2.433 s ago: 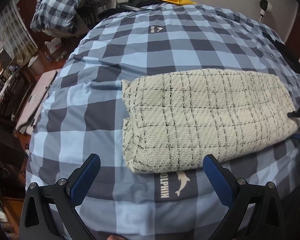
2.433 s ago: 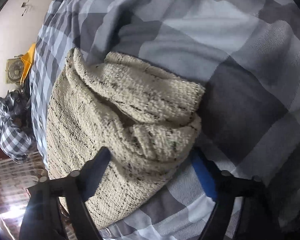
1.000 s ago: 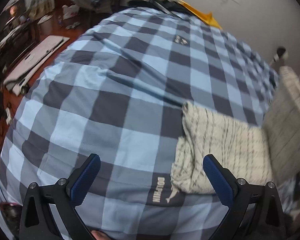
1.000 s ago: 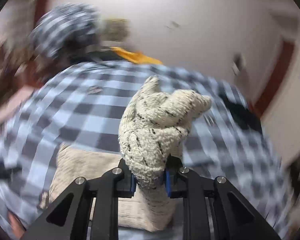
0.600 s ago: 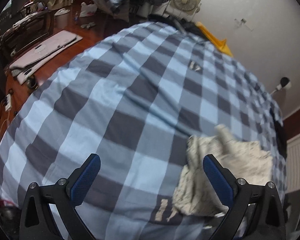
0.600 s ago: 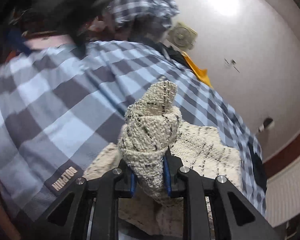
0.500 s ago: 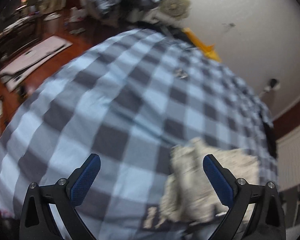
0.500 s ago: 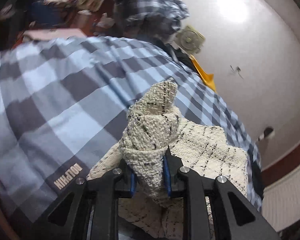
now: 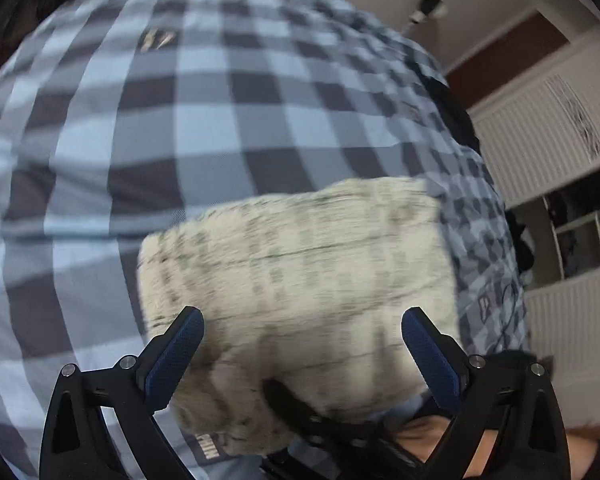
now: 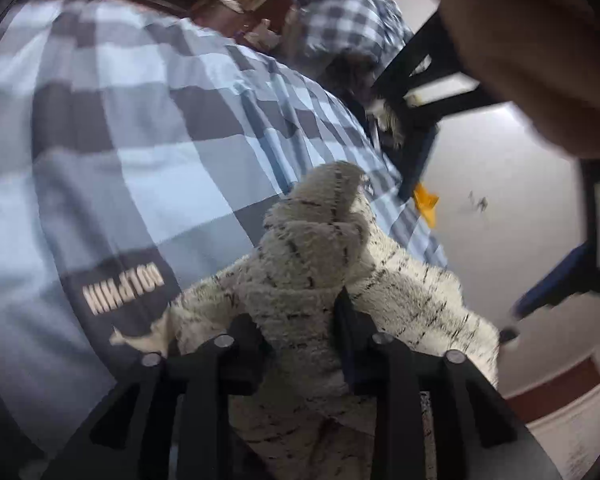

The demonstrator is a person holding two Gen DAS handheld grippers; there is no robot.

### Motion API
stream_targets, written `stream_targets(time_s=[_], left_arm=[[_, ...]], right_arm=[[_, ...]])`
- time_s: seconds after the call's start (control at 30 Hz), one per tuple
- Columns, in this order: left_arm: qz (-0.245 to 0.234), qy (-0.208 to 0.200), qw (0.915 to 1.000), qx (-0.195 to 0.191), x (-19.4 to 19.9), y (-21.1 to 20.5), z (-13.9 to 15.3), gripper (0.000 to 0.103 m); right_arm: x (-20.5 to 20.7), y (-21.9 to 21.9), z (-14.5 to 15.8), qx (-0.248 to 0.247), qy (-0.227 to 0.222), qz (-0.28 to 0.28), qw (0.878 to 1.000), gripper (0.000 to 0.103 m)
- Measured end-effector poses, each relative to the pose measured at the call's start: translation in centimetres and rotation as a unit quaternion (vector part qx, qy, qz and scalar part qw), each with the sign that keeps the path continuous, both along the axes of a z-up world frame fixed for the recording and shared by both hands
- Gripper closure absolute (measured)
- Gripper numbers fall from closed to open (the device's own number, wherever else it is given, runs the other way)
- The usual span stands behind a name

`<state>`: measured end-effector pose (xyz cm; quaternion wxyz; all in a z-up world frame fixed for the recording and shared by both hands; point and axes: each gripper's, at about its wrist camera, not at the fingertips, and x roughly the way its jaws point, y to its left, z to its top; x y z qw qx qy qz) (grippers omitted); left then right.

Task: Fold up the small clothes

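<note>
A cream knit garment with thin black check lines (image 9: 300, 264) lies folded on the blue-and-grey checked bedspread (image 9: 180, 92). My left gripper (image 9: 302, 344) is open and empty, its blue pads hovering over the garment's near edge. My right gripper (image 10: 300, 316) is shut on a bunched end of the same garment (image 10: 312, 240), held over the folded part. The right gripper's dark frame shows under the garment in the left wrist view (image 9: 320, 416). The left gripper appears at the upper right of the right wrist view (image 10: 420, 92).
The bedspread (image 10: 120, 140) carries a DOLPHIN logo patch (image 10: 124, 286). A checked bundle (image 10: 344, 24) lies beyond the bed. White louvred doors (image 9: 540, 132) and shelves stand to the right. An orange item (image 10: 426, 200) sits at the bed's far edge by the wall.
My right gripper closed on the garment's end, lifted it and carried it across over the other half. My left gripper swung right and came down over the folded garment.
</note>
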<state>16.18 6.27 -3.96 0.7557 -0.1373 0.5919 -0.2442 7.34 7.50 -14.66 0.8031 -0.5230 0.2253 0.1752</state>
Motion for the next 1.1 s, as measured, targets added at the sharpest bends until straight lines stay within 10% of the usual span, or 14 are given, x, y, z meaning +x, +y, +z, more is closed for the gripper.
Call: stream_targets(time_s=[0.1, 0.37, 0.5, 0.63, 0.77, 0.93, 1.1], left_arm=[[0.011, 0.047, 0.9988, -0.003, -0.1, 0.6, -2.7, 0.004], [0.049, 0.019, 0.9979, 0.038, -0.6, 0.8, -5.4, 0.001], [0.084, 0.007, 0.9953, 0.048, -1.1, 2.0, -5.6, 0.000], [0.094, -0.009, 0.9938, 0.058, -1.4, 1.9, -5.3, 0.000], [0.102, -0.019, 0.9926, 0.064, -1.7, 1.8, -5.1, 0.000], [0.114, -0.024, 0.9914, 0.060, -1.5, 2.2, -5.5, 0.000], [0.103, -0.013, 0.9938, 0.041, -1.0, 2.2, -6.3, 0.000]], right_arm=[[-1.1, 0.1, 0.2, -0.010, 0.015, 0.043, 0.999, 0.026], [-5.0, -2.9, 5.0, 0.015, 0.086, 0.053, 0.995, 0.025], [-5.6, -7.1, 9.2, 0.098, 0.089, -0.033, 0.991, 0.025], [-1.1, -12.4, 11.2, 0.209, 0.101, -0.267, 0.935, 0.023], [3.0, -13.8, 9.1, 0.283, 0.211, -0.343, 0.870, 0.023], [4.8, -10.9, 7.2, 0.282, 0.230, -0.328, 0.872, 0.024], [4.6, -13.9, 5.7, 0.249, 0.245, -0.369, 0.861, 0.054]])
